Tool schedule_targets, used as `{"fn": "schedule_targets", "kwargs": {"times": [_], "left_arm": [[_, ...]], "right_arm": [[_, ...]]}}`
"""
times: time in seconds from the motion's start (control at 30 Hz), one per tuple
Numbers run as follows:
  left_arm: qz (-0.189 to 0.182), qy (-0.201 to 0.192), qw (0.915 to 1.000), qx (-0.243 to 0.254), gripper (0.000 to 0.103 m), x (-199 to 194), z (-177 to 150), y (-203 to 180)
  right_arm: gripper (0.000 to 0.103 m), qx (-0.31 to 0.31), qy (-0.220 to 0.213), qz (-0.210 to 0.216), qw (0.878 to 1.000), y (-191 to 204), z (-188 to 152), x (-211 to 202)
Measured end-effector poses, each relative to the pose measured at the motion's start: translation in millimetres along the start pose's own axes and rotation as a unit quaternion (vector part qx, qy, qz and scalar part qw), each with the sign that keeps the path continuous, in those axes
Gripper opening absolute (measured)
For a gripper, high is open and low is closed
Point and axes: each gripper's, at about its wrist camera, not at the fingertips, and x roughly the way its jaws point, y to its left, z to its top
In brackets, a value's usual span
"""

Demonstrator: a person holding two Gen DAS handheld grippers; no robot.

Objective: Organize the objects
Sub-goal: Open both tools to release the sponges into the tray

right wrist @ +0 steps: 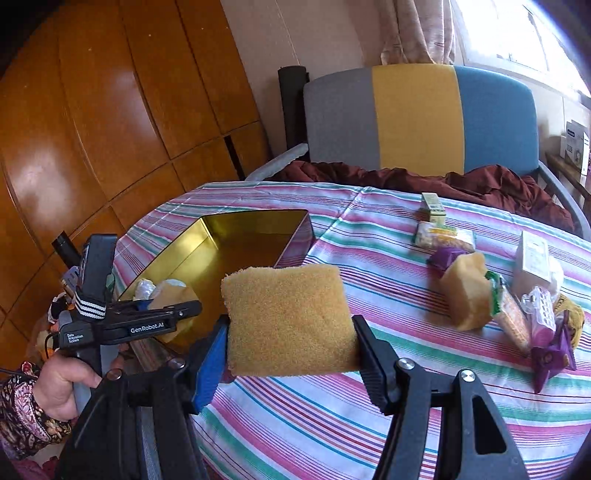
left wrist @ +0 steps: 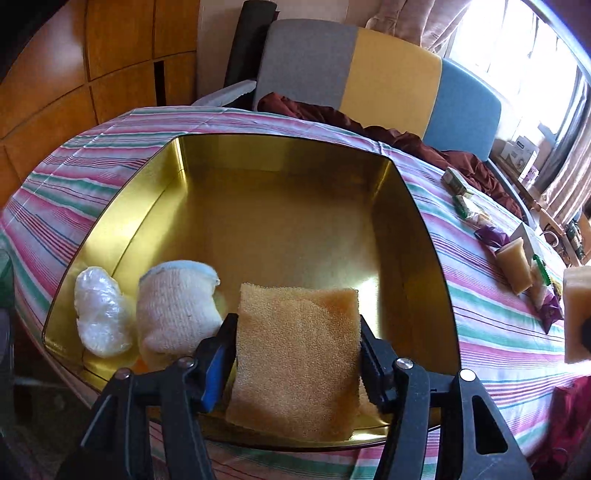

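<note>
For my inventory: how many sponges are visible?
3 sponges: one in the left tool over the tin, one in the right tool, one lying among the packets. Others may be hidden.

A chair (right wrist: 417,118) with grey, yellow and blue back panels stands behind the striped tablecloth (right wrist: 332,406) — maroon fabric (right wrist: 406,177) heaped on its seat. Left of the chair: wooden cabinets (right wrist: 110,110); right — curtains (right wrist: 417,33).

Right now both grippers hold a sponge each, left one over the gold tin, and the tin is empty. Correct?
Not quite. The gold tin isn't empty: the left wrist view shows a white knitted bundle and a clear plastic bundle inside. The rest holds: left gripper and right gripper each clamp a sponge.
</note>
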Motion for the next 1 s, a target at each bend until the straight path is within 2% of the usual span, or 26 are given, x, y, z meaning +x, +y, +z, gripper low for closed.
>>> {"fn": "schedule_targets", "kwargs": {"times": [0.07,0.23,0.3,0.43,0.6,0.8,1.0], "left_arm": [[0.001,-0.002,0.9999,-0.013,0.079,-3.7,-1.0,3.1],[-0.036,-0.034,0.9961,-0.073,0.093,-27.5,-7.6,19.9],[-0.036,-0.058,0.9926,-0.101,0.098,-40.7,-13.9,29.0],[-0.009,-0.086,0.9872,-0.134,0.1,-58.0,-19.0,42.5],[0.028,-0.087,0.9833,-0.157,0.102,-64.3,-20.5,57.9],[0.037,-0.082,0.9773,-0.191,0.102,-67.4,-28.8,77.0],[0.039,-0.082,0.9733,-0.211,0.102,-70.5,-31.3,88.4]], "right_arm": [[0.064,-0.001,0.003,0.007,1.0,8.1,0.7,5.0],[0.064,0.006,0.012,0.019,1.0,22.2,-2.4,19.0],[0.064,0.014,0.02,0.027,0.999,25.8,-5.2,26.1],[0.064,0.017,0.035,0.036,0.999,36.8,-7.3,41.4],[0.065,-0.003,0.047,0.035,0.998,58.3,-4.0,60.8],[0.065,-0.051,0.069,0.01,0.996,80.6,1.3,88.4],[0.066,-0.12,0.092,-0.009,0.988,96.8,4.6,111.5]]}}
